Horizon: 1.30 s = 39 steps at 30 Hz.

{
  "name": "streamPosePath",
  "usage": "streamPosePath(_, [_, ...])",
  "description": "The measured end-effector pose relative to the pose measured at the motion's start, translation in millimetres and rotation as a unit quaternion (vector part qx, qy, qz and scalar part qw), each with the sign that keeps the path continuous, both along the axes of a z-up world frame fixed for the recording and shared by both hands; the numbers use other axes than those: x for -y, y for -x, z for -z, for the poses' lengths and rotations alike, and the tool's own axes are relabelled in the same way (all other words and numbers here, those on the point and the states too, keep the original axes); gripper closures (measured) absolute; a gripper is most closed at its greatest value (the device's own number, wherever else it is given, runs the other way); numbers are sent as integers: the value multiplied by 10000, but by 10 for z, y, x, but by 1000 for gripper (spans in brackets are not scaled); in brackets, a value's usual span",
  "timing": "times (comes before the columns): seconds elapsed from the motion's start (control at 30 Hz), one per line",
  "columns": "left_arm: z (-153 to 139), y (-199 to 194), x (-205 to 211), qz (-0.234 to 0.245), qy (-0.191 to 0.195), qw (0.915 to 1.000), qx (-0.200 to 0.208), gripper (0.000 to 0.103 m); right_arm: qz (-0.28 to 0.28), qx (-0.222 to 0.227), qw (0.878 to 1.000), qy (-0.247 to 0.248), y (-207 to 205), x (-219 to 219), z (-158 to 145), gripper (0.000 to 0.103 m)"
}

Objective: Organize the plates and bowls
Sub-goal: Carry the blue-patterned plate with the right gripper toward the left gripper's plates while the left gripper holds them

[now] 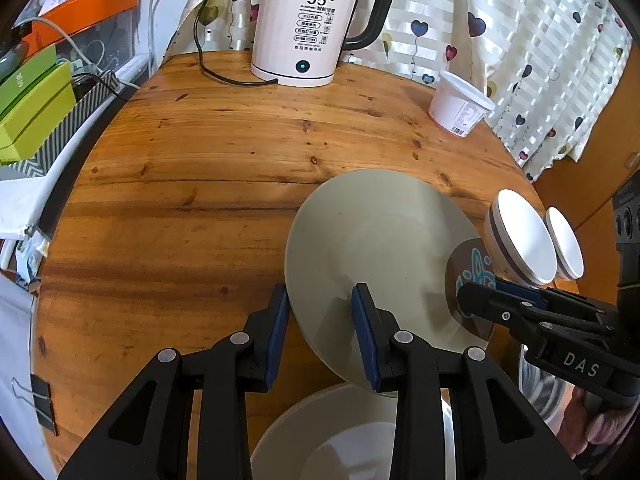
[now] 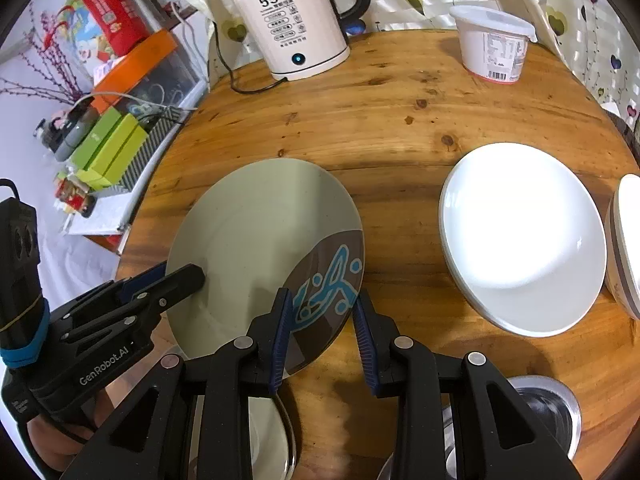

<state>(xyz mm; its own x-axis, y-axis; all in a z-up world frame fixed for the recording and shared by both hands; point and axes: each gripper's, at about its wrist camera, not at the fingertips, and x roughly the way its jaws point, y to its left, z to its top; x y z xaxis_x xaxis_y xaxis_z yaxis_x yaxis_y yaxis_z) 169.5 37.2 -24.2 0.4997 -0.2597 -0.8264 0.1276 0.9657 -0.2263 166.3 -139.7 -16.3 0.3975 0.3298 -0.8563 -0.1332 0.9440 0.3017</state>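
A grey-green plate point(image 1: 380, 240) with a brown and blue patterned patch lies over the wooden table, its near edge raised; it also shows in the right wrist view point(image 2: 256, 240). My left gripper point(image 1: 322, 336) is open and straddles the plate's left rim. My right gripper point(image 2: 322, 340) is open and straddles the patterned rim. A white plate point(image 2: 520, 236) lies to the right. Two white bowls point(image 1: 520, 236) stand at the far right. Another pale dish point(image 1: 344, 432) sits below the left gripper.
A white electric kettle point(image 1: 304, 28) with its cord stands at the table's back. A white lidded tub point(image 1: 460, 106) stands back right. A steel bowl point(image 2: 544, 412) sits near the front edge. Green boxes point(image 1: 32, 108) and clutter lie off the table's left.
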Motion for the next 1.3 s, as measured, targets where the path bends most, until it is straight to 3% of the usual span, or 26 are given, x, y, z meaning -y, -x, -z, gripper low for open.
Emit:
streamPosePath(0.7, [-131,487,-131,-233,15,9997,120,70,-283,85,9996,30,327,-142,-114,73])
streamPosePath(1.3, [-41,1056,-241,-571,62,9983,20,70,-642,27,9979,64,763,-286,-80,73])
